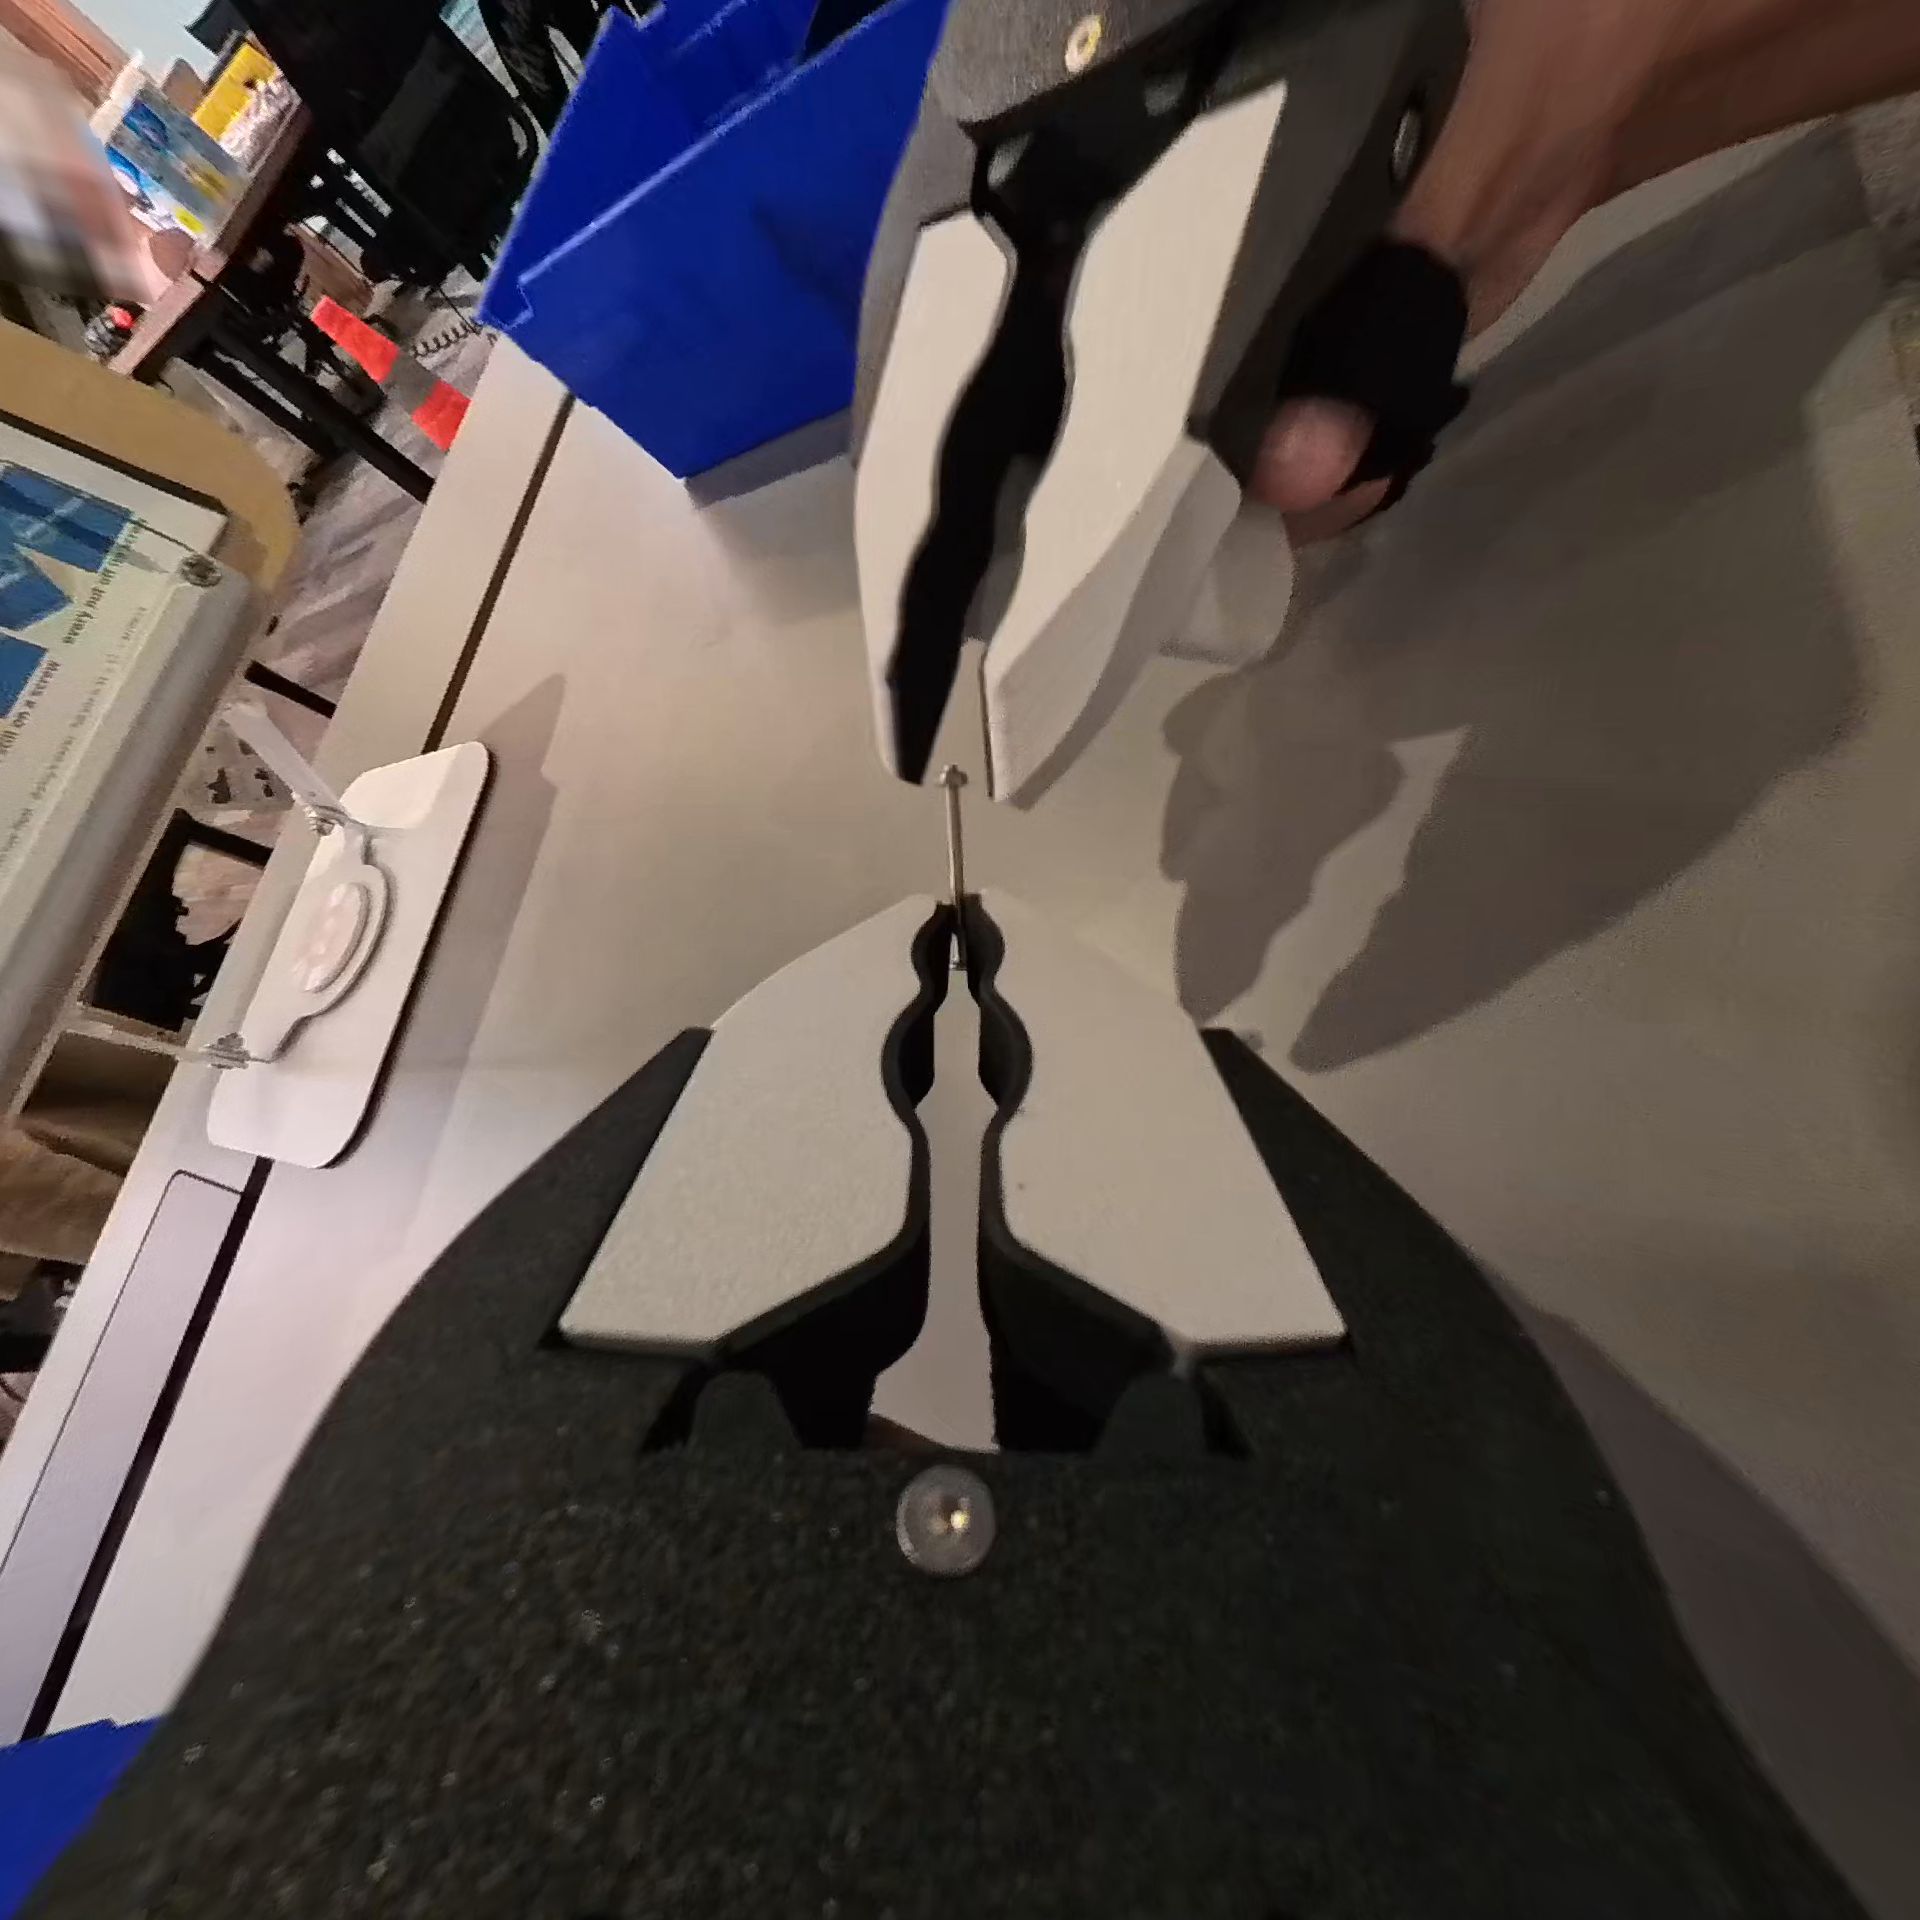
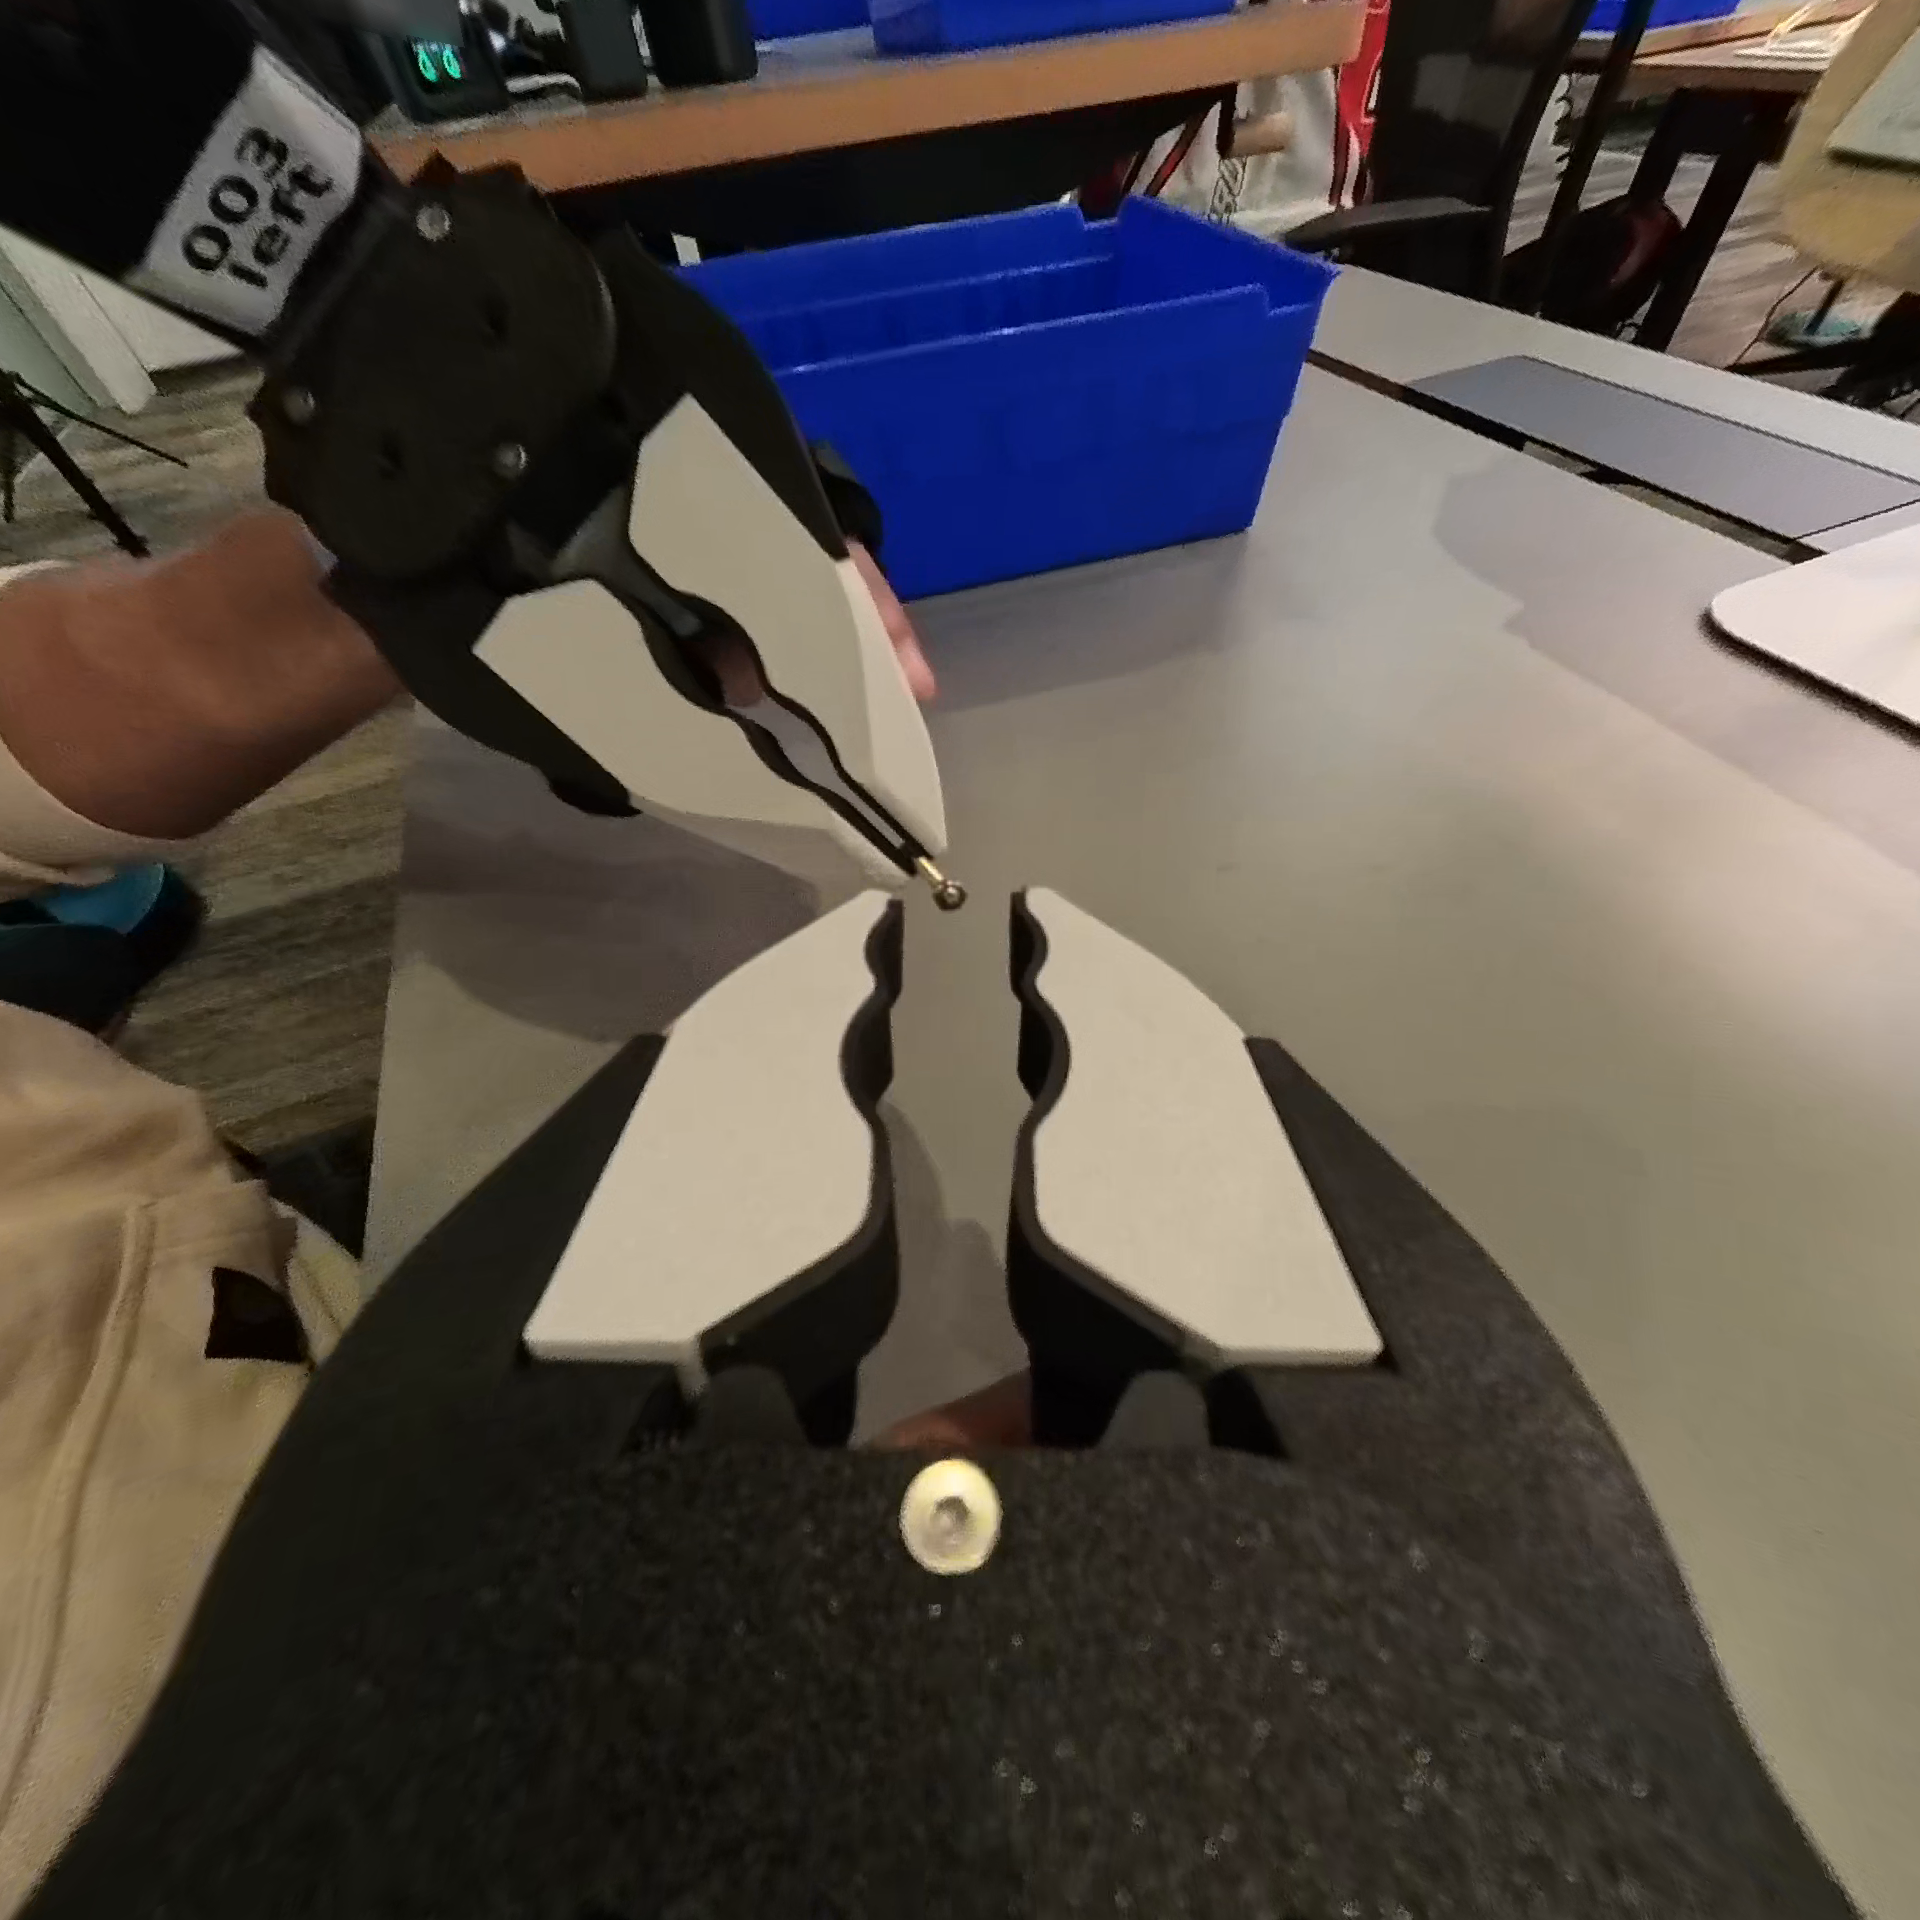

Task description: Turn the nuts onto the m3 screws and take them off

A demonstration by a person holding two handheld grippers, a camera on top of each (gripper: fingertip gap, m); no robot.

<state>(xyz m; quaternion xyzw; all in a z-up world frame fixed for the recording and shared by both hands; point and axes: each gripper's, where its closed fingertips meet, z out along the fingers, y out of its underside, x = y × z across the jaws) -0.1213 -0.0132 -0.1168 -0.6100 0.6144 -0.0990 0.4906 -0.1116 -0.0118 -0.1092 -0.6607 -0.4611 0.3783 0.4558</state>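
Nut dead ahead of my parted right jaws

My left gripper [image 1: 954, 935] pinches the screw [image 1: 954, 842]; its nut [image 2: 948, 896] end points between my right gripper [image 2: 956, 914] tips, which hold nothing.

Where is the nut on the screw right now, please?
The nut sits at the screw's free end, held out by the left gripper, just ahead of the open right gripper's fingertips.

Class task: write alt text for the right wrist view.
The left gripper holds a screw with a nut at its end, just ahead of the open right gripper. Behind them, a blue bin stands on the grey table.
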